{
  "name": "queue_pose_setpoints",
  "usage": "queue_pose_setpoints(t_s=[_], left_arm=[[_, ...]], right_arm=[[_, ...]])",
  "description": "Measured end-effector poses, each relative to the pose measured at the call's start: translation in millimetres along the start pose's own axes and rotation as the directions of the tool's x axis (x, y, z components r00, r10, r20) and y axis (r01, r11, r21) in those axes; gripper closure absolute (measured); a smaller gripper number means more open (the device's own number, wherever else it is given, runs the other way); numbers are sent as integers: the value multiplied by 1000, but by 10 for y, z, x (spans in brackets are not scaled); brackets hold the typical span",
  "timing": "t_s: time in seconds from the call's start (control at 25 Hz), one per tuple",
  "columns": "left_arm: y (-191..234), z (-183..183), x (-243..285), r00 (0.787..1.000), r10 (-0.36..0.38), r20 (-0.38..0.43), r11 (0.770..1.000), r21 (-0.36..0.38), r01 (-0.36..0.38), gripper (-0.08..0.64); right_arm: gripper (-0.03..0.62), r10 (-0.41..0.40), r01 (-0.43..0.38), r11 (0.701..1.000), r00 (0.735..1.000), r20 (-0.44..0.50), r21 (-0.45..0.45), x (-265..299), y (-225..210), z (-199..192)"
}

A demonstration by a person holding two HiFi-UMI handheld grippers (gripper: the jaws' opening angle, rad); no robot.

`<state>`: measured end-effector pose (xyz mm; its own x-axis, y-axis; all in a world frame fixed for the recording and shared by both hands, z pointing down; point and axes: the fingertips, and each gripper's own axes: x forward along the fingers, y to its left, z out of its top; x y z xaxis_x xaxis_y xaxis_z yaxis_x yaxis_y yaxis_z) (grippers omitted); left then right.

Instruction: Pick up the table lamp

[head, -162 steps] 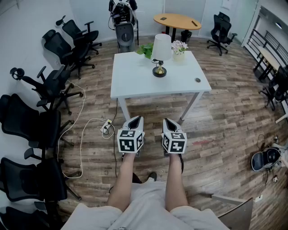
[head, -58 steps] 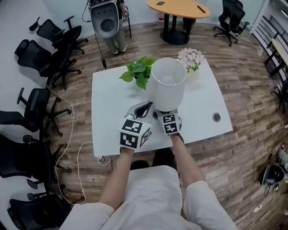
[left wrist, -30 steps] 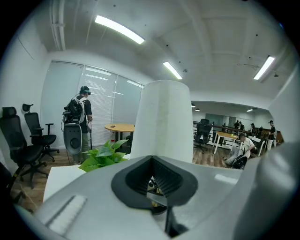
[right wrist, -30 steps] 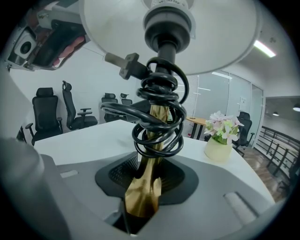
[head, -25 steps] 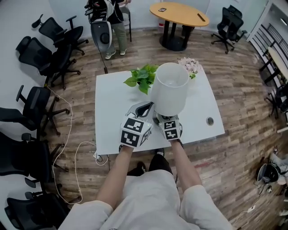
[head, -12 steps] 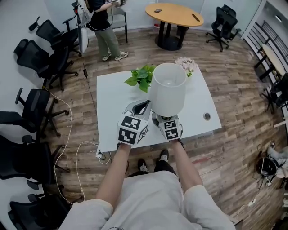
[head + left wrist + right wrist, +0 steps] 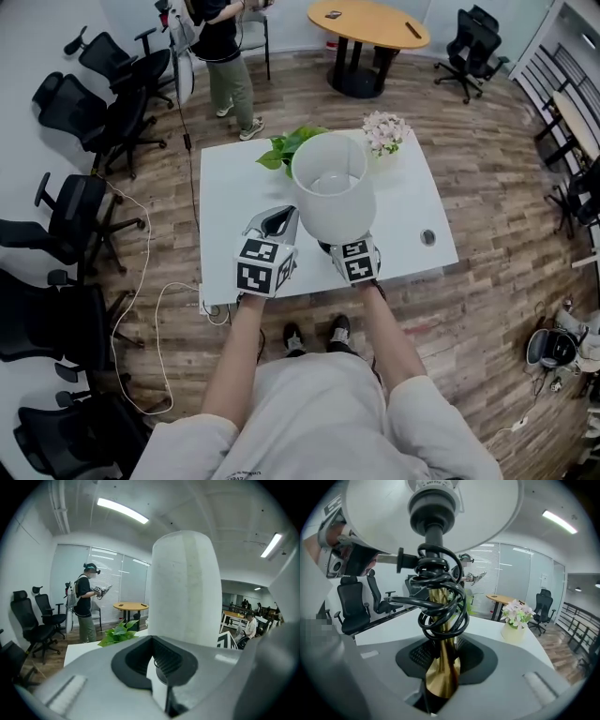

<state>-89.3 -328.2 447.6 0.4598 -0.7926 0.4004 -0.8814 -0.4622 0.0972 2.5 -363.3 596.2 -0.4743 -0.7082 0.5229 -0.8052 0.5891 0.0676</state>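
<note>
The lamp stands upright over the near half of the white tabletop, its white shade open towards the head camera and hiding its base, so whether the base touches the tabletop cannot be told. The right claw is clenched on the lamp's brass stem low down, just beneath a black cord coiled round the stem under the shade; its jaws have just been closing a little, with the stem between them. The left claw hovers just left of the lamp, level with the shade's lower edge, jaws parted and nothing between them. Behind the lamp, at the tabletop's far edge, sit a leafy plant to the left and a pot of pale flowers to the right. A small round disc lies well to the lamp's right. Far beyond the lamp, a person stands on the wooden floor.
</note>
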Motion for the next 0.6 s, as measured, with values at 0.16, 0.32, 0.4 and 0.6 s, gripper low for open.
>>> queue_pose_setpoints(t_s=[0.16,0.32,0.4,0.6], left_arm=[[-61,-5,37,1000,15,5,1000,-19,-15,560],[-105,1,74,1000,22,3,1000,-23,-22,560],[-114,9,95,1000,26,-1,999,-24,-26,560],[-112,-35,170,999,39,-12,999,-36,-40,560]], right_arm=[[449,25,-25,1000,999,-21,17,-4,-24,-49],[450,46,-44,999,997,-54,31,-11,-42,-125],[451,51,-49,998,997,-61,37,-22,-65,-120],[451,47,-45,998,998,-47,38,-64,-190,-54]])
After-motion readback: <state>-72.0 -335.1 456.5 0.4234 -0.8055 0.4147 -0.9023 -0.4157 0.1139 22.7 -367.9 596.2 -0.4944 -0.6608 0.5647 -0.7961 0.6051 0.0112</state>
